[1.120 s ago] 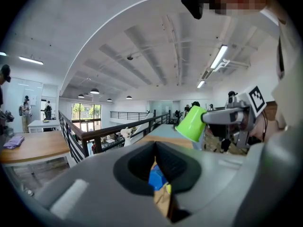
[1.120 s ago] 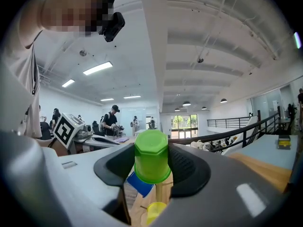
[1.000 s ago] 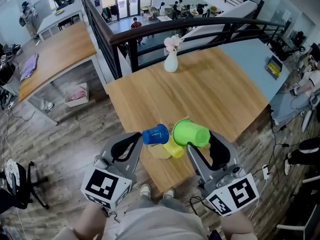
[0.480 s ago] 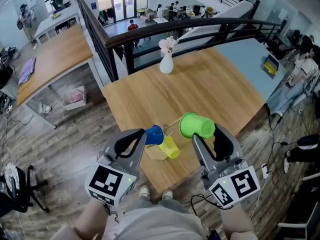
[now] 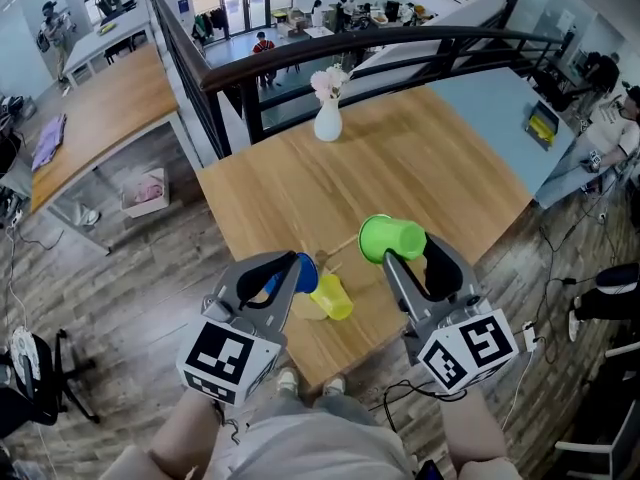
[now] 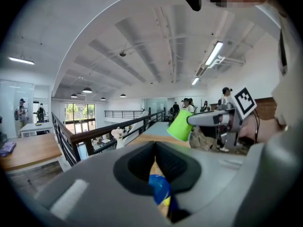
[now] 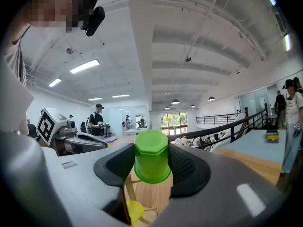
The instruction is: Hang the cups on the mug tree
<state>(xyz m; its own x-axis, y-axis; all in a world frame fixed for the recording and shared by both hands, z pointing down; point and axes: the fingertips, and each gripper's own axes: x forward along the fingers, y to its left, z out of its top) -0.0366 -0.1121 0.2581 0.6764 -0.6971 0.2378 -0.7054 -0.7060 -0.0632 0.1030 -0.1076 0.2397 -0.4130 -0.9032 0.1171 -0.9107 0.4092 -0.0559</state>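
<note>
A green cup [image 5: 392,238] hangs on its side over the near part of the wooden table [image 5: 430,168], with my right gripper [image 5: 405,255] shut on it. In the right gripper view the green cup [image 7: 151,156] fills the gap between the jaws, base toward the camera. My left gripper [image 5: 290,274] is shut on a blue cup [image 5: 302,269], which also shows between its jaws in the left gripper view [image 6: 158,188]. Between the grippers stands the wooden mug tree [image 5: 312,306] with a yellow cup [image 5: 332,296] on it. The yellow cup [image 7: 134,211] sits below the green one.
A white vase with flowers [image 5: 328,116] stands at the table's far edge, in front of a dark railing [image 5: 350,53]. The mug tree is close to the near table edge [image 5: 330,363]. People stand and sit around the room.
The green cup has moved up and away from the yellow cup. The blue cup has sunk closer to the tree's left side. Both grippers keep their cups.
</note>
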